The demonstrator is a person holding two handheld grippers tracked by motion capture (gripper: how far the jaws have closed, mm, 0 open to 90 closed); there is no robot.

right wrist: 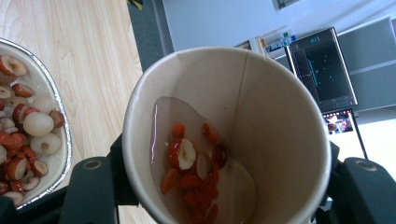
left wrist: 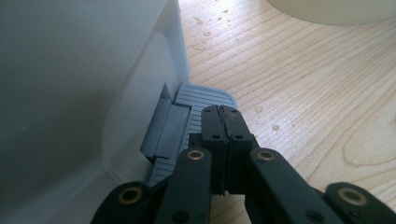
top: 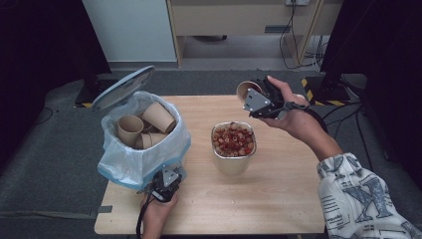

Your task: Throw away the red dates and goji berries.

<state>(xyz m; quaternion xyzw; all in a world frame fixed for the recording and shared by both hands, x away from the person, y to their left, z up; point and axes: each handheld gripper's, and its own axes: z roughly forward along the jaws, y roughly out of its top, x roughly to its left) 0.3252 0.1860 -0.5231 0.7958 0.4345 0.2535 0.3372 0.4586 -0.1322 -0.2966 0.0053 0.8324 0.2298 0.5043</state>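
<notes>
The right tool (top: 255,97) pinches a paper cup (top: 247,89) and holds it up in the air, tipped on its side, past the far rim of the foil bowl (top: 233,158). In the right tool's view the cup (right wrist: 261,116) sits between the two black jaws, one on each side of it. Inside the cup lies a little clear water with red berries and slices of fruit (right wrist: 191,168).

The foil bowl stands in the middle of the wooden bench (top: 278,199). It is full of red and white fruit bits.

The left tool (top: 166,185) has its jaws pressed together. Its tip (left wrist: 223,122) rests on the grey pedal (left wrist: 205,99) at the foot of the white bin (left wrist: 70,93). The bin's lid (top: 123,87) stands up. The bin has a blue plastic bag (top: 134,159) in it, and brown paper cups (top: 144,124) are piled inside.
</notes>
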